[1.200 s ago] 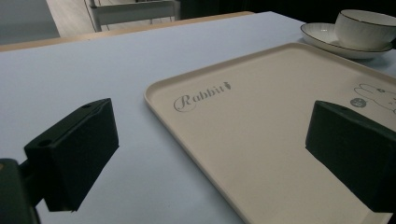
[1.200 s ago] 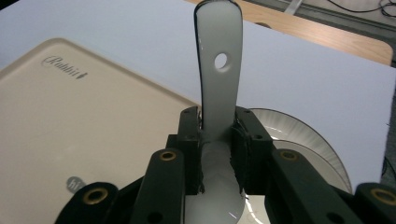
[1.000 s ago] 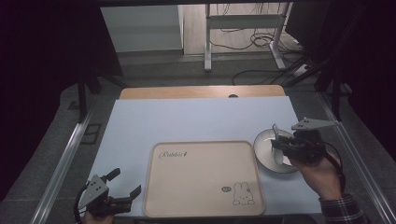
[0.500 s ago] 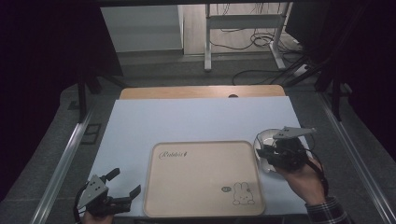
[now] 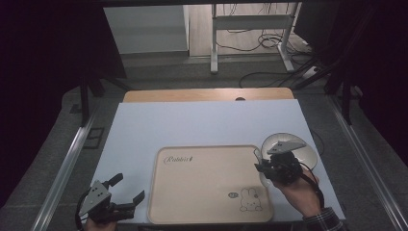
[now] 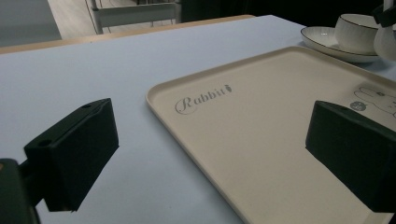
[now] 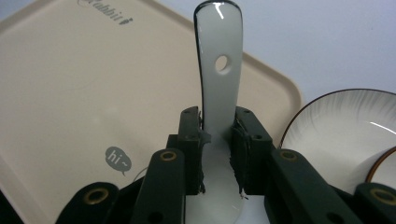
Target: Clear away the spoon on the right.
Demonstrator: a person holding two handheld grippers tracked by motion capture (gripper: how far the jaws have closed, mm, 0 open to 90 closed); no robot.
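Right claw [image 7: 218, 154]: clamped on the spoon [image 7: 219, 70] — pads squeezing the neck where handle meets bowl, so it can't swivel as I carry it.
Spoon: white ceramic, handle pointing away from me, its hole and tip hanging over the tray's [image 7: 60, 88] near corner; it touches nothing but my pads.
Why there: I judge I am bringing it across from the plate [image 7: 345, 126] towards the tray, so I hold it low and level.
Plate: just beside the tray at its right edge, with a cup [image 6: 357, 30] sitting on it — seen from my other claw.
Left claw [image 6: 210, 149]: jaws wide apart, nothing between them, parked at the tray's left front corner, out of the way.
Tray: bare, flat on the table [image 5: 202, 125] — room for the spoon anywhere.
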